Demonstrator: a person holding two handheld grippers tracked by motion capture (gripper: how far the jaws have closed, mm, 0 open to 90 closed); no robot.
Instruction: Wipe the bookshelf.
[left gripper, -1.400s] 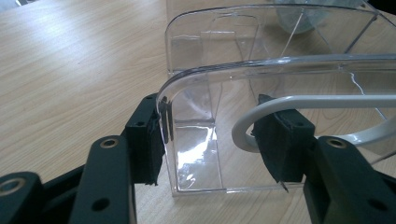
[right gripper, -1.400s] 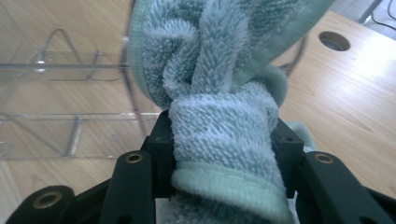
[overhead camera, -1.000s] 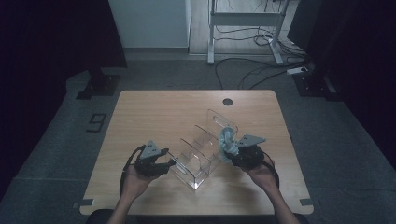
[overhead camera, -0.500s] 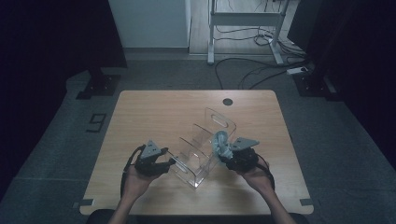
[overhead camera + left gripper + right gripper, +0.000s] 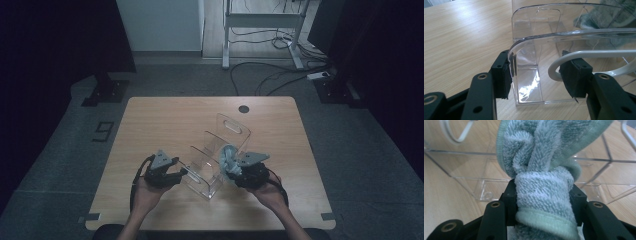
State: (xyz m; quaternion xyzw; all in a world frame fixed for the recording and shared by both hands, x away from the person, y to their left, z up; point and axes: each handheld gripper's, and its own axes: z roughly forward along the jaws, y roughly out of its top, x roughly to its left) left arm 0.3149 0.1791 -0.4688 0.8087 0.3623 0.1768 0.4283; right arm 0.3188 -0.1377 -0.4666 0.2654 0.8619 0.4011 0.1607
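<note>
Table: a light wooden rectangular table (image 5: pixel 165 120) across the middle of the high view, a small dark round hole (image 5: pixel 243 108) near its far edge.
Rack: a clear acrylic divider rack with upright panels (image 5: pixel 212 155) stands centre-frame on the table, between the two grippers.
Left gripper: the left gripper (image 5: pixel 176 175), lower left of centre, has its jaws pinching the rack's near end panel; in the left gripper view one pad (image 5: pixel 503 72) presses the panel's rounded edge.
Right gripper: the right gripper (image 5: pixel 229 171), lower right of centre, has its jaws clamped on the cloth.
Cloth: a bunched pale green terry cloth (image 5: pixel 544 162) lies against the rack's right side.
</note>
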